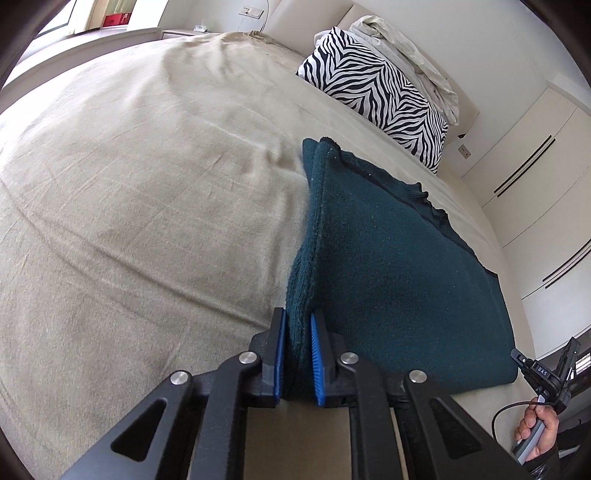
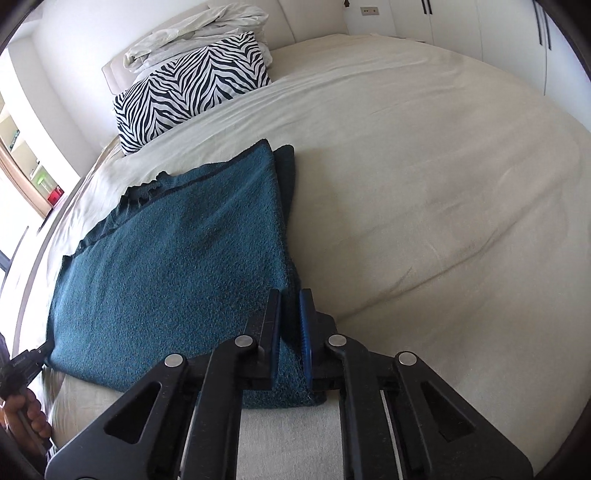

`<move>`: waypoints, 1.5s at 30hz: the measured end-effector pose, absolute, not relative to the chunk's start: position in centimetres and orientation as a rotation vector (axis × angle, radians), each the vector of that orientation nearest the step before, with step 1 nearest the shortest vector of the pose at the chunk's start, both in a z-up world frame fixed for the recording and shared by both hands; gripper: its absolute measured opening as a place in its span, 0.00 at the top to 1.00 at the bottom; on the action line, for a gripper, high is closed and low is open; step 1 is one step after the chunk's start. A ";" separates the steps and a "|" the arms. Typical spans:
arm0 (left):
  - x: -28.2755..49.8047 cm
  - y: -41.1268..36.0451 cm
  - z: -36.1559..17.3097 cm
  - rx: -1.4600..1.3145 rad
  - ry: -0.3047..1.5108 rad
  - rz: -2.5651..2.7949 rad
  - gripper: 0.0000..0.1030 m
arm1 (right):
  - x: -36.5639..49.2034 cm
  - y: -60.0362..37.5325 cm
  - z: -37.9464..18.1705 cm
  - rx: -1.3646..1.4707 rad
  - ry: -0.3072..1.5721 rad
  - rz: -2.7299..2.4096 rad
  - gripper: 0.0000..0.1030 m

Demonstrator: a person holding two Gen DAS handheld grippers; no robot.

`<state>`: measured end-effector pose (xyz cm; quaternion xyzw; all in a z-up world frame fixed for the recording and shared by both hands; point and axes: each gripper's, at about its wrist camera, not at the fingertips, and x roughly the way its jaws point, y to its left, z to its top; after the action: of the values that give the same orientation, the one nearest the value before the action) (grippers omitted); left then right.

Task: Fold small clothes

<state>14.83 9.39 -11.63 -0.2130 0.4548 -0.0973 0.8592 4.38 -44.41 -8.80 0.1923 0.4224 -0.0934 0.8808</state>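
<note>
A big bed point(image 1: 129, 184) with a tan cover fills the room, with a zebra pillow point(image 1: 373, 92) at 1 o'clock by white closets point(image 1: 535, 177). The fuzzy teal cloth point(image 1: 399, 266) lies folded flat on the bed. The left gripper point(image 1: 297, 354) and right gripper point(image 2: 290, 339) each have jaws squeezed tight on a near corner.

beige bed point(image 1: 147, 184) under teal knit garment point(image 1: 399, 266), zebra pillow point(image 1: 373, 92)

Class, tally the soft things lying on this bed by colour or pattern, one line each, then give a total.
Teal garment: 1
Zebra-striped pillow: 1
Crumpled white bedding: 1
Total: 3
</note>
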 end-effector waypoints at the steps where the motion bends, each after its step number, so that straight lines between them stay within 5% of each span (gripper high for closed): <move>1: 14.8 9.3 -11.7 -0.444 0.956 -0.203 0.87 | 4.3 -44.5 -8.7 0.406 0.879 -0.197 0.92; 29: 14.3 10.1 -12.5 -0.480 0.938 -0.225 0.85 | 2.5 -46.5 -10.9 0.535 0.897 -0.195 0.93; 32: 13.9 9.9 -12.4 -0.470 0.931 -0.220 0.85 | 1.5 -47.3 -10.5 0.597 0.861 -0.222 0.73; 34: 13.9 9.7 -12.3 -0.456 0.928 -0.213 0.84 | 0.2 -47.7 -9.7 0.631 0.805 -0.267 0.45; 45: 14.0 8.3 -11.8 -0.348 0.916 -0.166 0.83 | 3.8 -38.1 -4.4 0.602 0.778 0.143 0.44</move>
<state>14.01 8.29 -11.83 -0.1668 0.4396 -0.0796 0.8790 3.84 -38.11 -4.39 0.2888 0.3731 0.0686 0.8790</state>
